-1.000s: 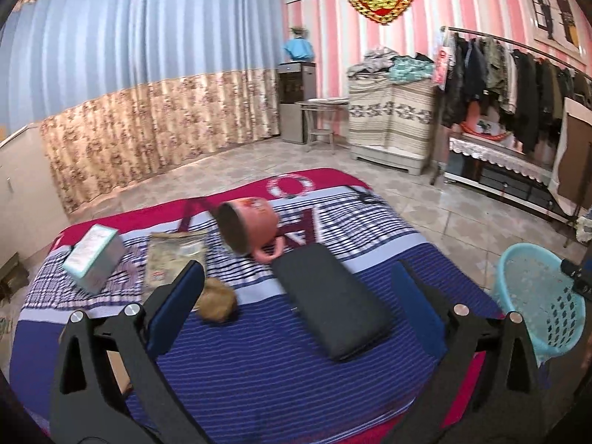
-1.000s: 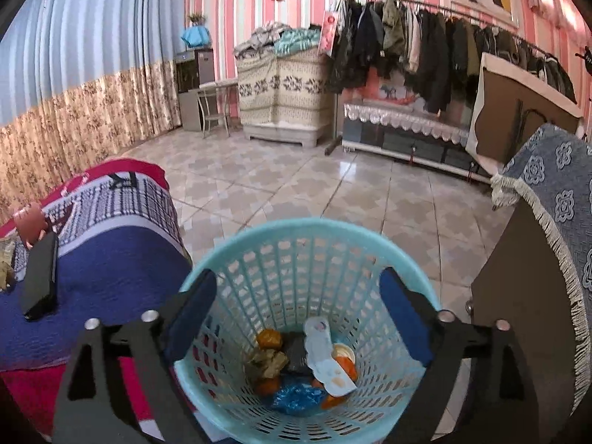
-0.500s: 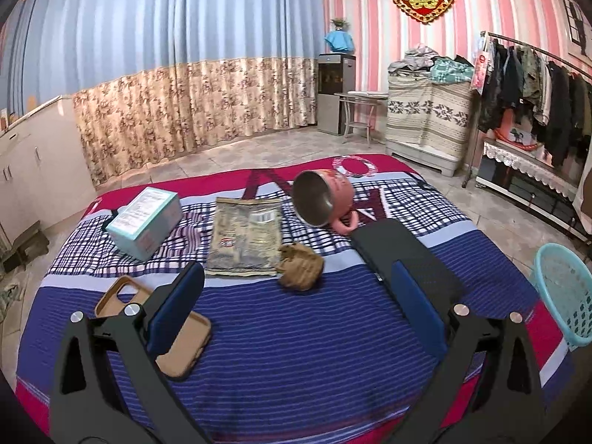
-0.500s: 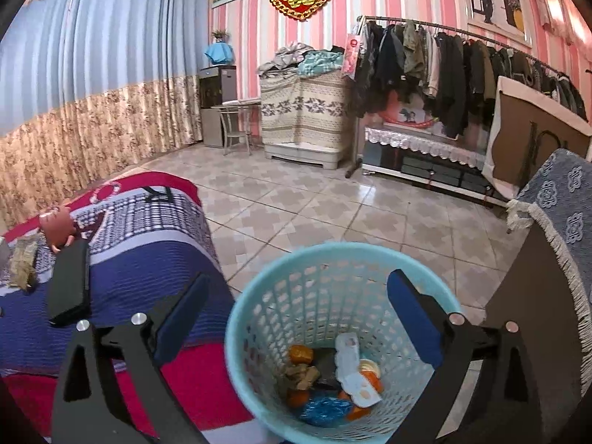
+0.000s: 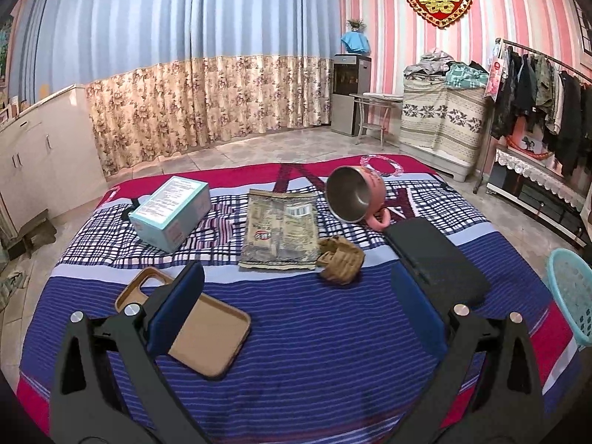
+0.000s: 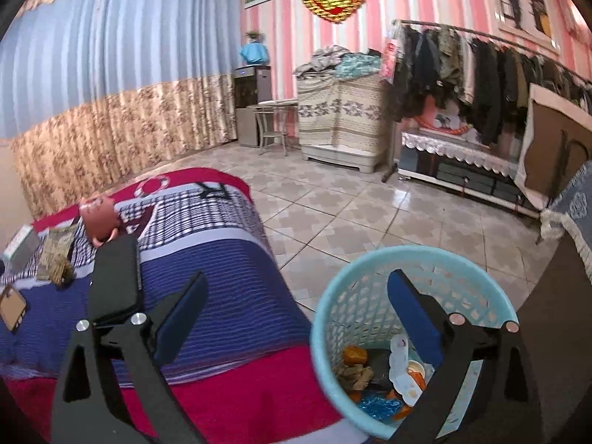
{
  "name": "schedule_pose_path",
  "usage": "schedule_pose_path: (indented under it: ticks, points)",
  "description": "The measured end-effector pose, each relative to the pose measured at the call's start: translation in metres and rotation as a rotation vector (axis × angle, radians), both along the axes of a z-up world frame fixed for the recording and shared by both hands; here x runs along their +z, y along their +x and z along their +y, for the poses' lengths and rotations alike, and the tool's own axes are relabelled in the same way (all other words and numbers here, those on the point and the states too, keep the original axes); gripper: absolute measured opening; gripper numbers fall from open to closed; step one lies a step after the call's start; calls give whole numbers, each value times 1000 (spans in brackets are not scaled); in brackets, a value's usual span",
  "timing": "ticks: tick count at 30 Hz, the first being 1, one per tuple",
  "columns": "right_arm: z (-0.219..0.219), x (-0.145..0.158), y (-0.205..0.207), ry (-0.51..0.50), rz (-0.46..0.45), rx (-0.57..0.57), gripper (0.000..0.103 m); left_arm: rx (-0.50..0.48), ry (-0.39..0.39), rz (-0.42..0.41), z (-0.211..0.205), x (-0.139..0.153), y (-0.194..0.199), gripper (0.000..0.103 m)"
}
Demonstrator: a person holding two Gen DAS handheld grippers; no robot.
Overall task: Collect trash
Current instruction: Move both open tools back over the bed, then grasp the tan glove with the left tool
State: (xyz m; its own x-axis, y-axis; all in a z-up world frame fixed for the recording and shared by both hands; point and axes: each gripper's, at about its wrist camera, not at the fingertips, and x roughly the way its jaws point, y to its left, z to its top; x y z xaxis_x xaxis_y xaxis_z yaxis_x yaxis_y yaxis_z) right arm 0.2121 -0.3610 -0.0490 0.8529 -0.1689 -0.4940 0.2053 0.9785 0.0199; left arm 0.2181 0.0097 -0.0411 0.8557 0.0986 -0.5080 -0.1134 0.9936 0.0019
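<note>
A crumpled brown paper wad (image 5: 340, 259) lies mid-bed beside a flat, creased snack wrapper (image 5: 281, 233). My left gripper (image 5: 296, 288) hovers open over the striped blanket, short of both, with nothing between its fingers. In the right wrist view a light blue mesh basket (image 6: 418, 249) stands on the floor by the bed's corner and holds several scraps of trash (image 6: 388, 377). My right gripper (image 6: 296, 288) is wide open and empty. Its right finger is over the basket's mouth, its left finger over the bed edge. The wad (image 6: 61, 272) shows far left there.
On the bed (image 5: 333, 351) also lie a teal box (image 5: 172, 212), a tipped pink mug (image 5: 357, 196), a black case (image 5: 436, 259) and a tan phone case (image 5: 196, 333). The basket (image 5: 569, 296) peeks in at the right. Tiled floor (image 6: 351, 203), clothes rack and cabinets lie beyond.
The left view has swung left across the bed: wrapper and wad now sit centre, and the phone case has come into view. The right gripper has drawn left off the basket, toward the bed.
</note>
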Motion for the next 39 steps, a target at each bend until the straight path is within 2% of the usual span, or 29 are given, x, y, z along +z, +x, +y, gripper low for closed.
schedule_pose_path:
  ticks: [18,29,35,39]
  points:
    - [83,-16,12,-78,51,192,95,42,-11,25,41,-12,-8,97]
    - [95,-22,25,3,64,239,95,53,-11,68,64,-24,4,97]
    - [102,-28,35,-11,85,246,95,-14,1,92,45,-26,32,97]
    - [97,-29,39,-21,90,222,95,-74,-19,112,22,-27,59,97]
